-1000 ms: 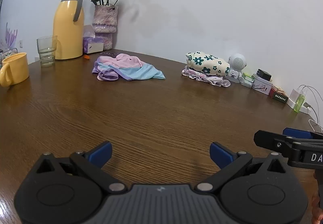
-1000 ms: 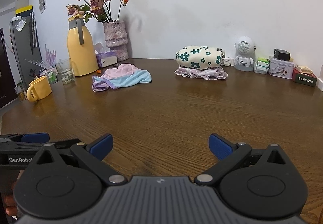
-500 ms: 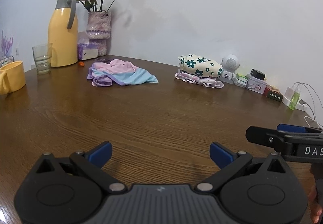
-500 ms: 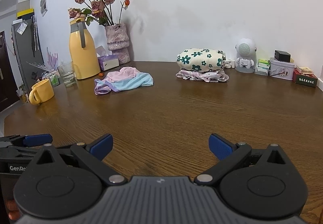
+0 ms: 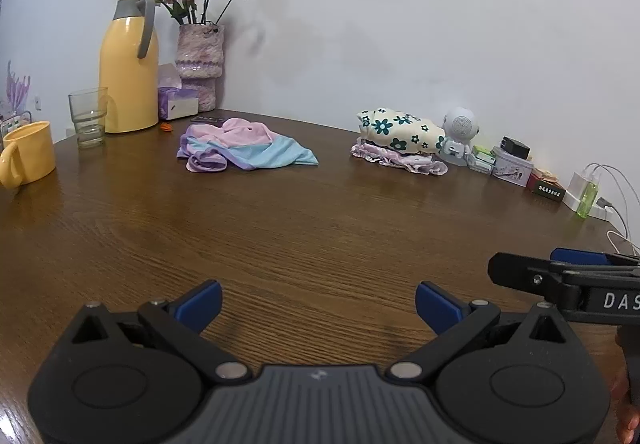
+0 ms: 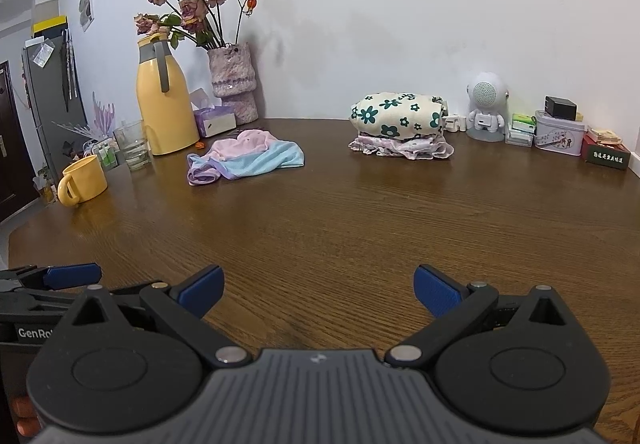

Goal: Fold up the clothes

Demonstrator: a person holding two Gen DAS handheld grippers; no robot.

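Note:
A crumpled pink, blue and lilac garment [image 5: 244, 149] [image 6: 244, 155] lies unfolded on the brown wooden table [image 5: 304, 228], toward the far left. Further right, a folded stack of clothes [image 5: 398, 141] [image 6: 400, 125] with a flower-print piece on top rests near the wall. My left gripper [image 5: 318, 304] hovers open over the near table edge, well short of both, nothing between its blue pads. My right gripper [image 6: 318, 290] is likewise open and empty beside it; its side shows at the right of the left wrist view.
A yellow thermos [image 5: 126, 63], a vase of dried roses [image 5: 200, 71], a tissue box [image 5: 176, 103], a glass [image 5: 88, 115] and a yellow mug [image 5: 28, 153] stand at the far left. A white robot figure [image 6: 486, 105], tins, boxes and a charger with cables [image 5: 588, 187] line the back right.
Both grippers have shifted and tilted slightly, so the scene sits a little differently in each view. Neither jaw has moved and no clothes have been touched.

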